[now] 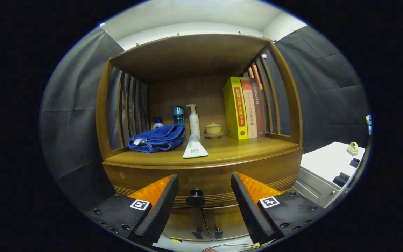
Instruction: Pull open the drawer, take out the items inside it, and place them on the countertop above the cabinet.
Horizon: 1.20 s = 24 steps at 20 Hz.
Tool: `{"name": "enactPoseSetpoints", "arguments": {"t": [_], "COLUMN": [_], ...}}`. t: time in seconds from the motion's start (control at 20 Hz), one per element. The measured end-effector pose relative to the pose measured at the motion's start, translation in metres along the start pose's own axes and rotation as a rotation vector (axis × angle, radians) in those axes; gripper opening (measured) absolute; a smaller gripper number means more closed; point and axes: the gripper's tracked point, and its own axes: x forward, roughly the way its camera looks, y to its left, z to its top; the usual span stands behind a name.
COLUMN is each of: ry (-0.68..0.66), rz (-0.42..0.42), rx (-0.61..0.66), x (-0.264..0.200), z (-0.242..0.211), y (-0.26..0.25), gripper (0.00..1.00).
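Drawer (208,183) front sits shut in the wooden cabinet (201,105), its dark round knob (195,198) showing in the gap between the two fingers and a little beyond their tips; whatever lies inside the drawer is hidden. The gripper (205,182) is spread wide, holding nothing, with neither finger touching the knob or the wood. Above the drawer the countertop (257,148) has open room along its front edge and toward the right, before the row of upright books (243,106). A crumpled blue towel (157,139) fills the left part and half hides a small bottle behind it. Further back stand a blue bottle (178,116), a white pump bottle (194,120) and a small lidded cup (213,129), and a tube (195,147) lies near the front edge at the middle. Below the drawer two door panels (205,222) are partly cut off by the fingers. A white unit (327,164) stands to the cabinet's right, its small objects hard to make out.
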Motion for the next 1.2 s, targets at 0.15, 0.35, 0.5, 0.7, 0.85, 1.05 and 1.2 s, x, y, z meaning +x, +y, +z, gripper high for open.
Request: {"name": "enactPoseSetpoints", "arguments": {"t": [0.15,0.35,0.5,0.7,0.85,1.05,1.2], "ry": [-0.034,-0.045,-0.051,-0.046,-0.103,-0.154,-0.152], "rz": [-0.006,0.018,0.043,0.083,0.097,0.114,0.116], "rx": [0.006,0.027,0.005,0.025,0.011,-0.01,-0.022], "x": [-0.042,-0.103,-0.142,-0.181,-0.197,-0.212,-0.213], "z": [0.022,0.034,0.039,0.037,0.052,0.055,0.055], "y": [-0.009,-0.013,-0.01,0.003,0.006,0.014,0.012], "gripper": [0.98,0.98,0.98,0.98,0.98,0.98,0.98]}}
